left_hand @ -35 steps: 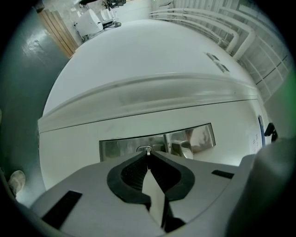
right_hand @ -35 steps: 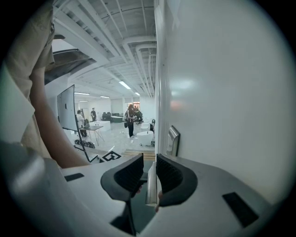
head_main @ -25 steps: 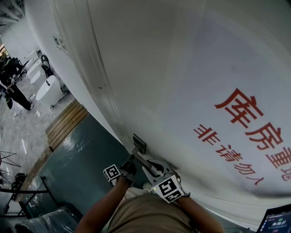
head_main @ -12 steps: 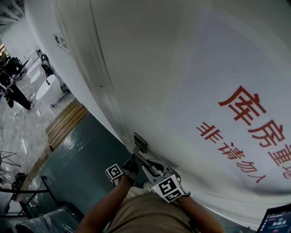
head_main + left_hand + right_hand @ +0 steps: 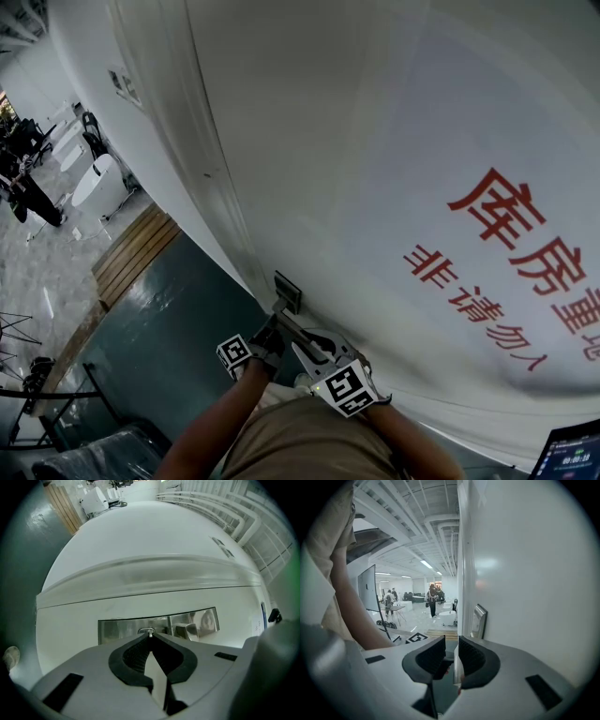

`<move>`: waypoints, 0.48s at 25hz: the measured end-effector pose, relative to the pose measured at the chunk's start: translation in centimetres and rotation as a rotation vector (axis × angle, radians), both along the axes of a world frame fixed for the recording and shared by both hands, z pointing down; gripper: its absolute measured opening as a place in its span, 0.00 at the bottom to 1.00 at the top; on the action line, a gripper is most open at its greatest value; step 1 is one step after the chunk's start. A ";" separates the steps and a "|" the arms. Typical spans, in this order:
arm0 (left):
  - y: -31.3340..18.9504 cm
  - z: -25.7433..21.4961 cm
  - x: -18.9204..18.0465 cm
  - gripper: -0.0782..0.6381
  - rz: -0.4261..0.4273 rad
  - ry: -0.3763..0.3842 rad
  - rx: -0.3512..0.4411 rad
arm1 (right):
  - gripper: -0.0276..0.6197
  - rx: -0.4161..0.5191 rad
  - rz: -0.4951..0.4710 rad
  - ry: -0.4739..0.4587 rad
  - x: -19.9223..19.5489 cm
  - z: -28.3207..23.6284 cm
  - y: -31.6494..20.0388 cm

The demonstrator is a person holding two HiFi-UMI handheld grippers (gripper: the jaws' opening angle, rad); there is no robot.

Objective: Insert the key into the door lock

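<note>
steel key (image 5: 149,633) stays pinched in left tool (image 5: 150,638) at lock plate (image 5: 202,620).

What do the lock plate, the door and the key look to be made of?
Lock plate: looks like polished steel, grey and shiny, with blurred reflections in it.
Door: smooth white with a soft sheen, probably painted or laminated; the core underneath cannot be told.
Key: only a thin bright sliver shows at the left tool's tip, likely metal.
</note>
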State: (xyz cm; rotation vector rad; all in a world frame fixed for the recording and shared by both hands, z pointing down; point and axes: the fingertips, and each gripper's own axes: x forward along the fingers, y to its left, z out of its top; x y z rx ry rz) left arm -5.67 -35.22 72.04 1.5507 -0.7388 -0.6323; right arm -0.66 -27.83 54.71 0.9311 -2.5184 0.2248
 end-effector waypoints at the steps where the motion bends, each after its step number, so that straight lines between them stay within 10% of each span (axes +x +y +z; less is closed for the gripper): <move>1: -0.1 0.2 0.0 0.16 0.000 -0.001 0.003 | 0.18 0.001 0.001 0.000 0.0 0.0 0.0; 12: -0.4 -0.5 0.3 0.16 0.021 -0.005 0.013 | 0.18 -0.004 0.000 0.001 0.0 0.1 0.0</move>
